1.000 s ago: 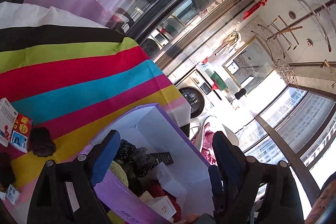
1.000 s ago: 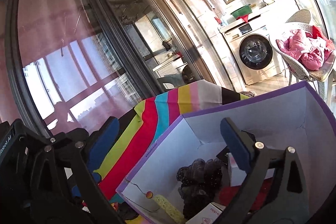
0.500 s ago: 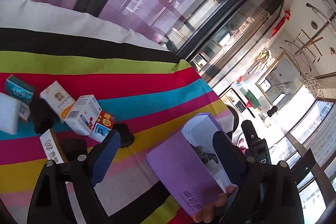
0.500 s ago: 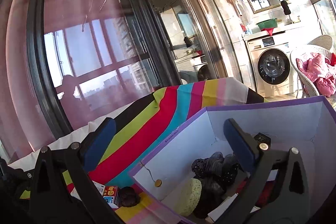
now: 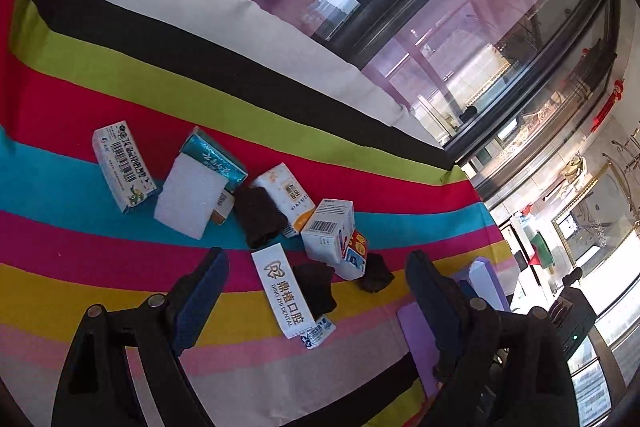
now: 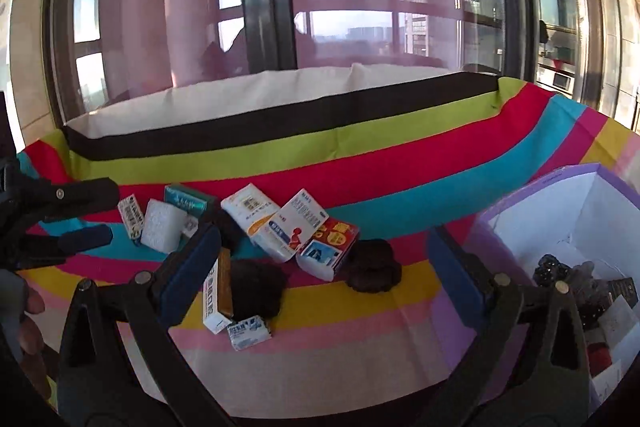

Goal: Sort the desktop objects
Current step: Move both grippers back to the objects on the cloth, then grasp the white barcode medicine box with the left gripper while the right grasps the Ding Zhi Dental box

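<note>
1. Now both cameras look down at the loose pile on the striped cloth (image 5: 168,99); a second ago they looked into the purple box (image 6: 560,195) and out at the windows. Both hands have swung away from the box and back toward the items.

2. That likely means one drop-off is over and the next pick is starting. The box already holds dark cloth pieces and small packs, so the sorting is partly done, with plenty still on the cloth.

3. The left gripper (image 5: 316,303) has its jaws wide and nothing between them. It hangs over the long white box with printed lettering (image 5: 282,293), which lies flat and is touched by a dark cloth lump (image 5: 316,287).

4. The right gripper (image 6: 324,275) also stands wide and empty, its fingers framing another dark lump (image 6: 374,267) and a red and blue pack (image 6: 328,247).

5. The remaining things lie close together: a white sponge block (image 5: 188,199), a teal carton (image 5: 214,157), a barcode carton (image 5: 122,167), and several white medicine boxes leaning on one another. A small sachet (image 6: 248,335) lies nearest the camera.

6. The purple box stands at the right edge of the cloth, just beside the pile.
</note>
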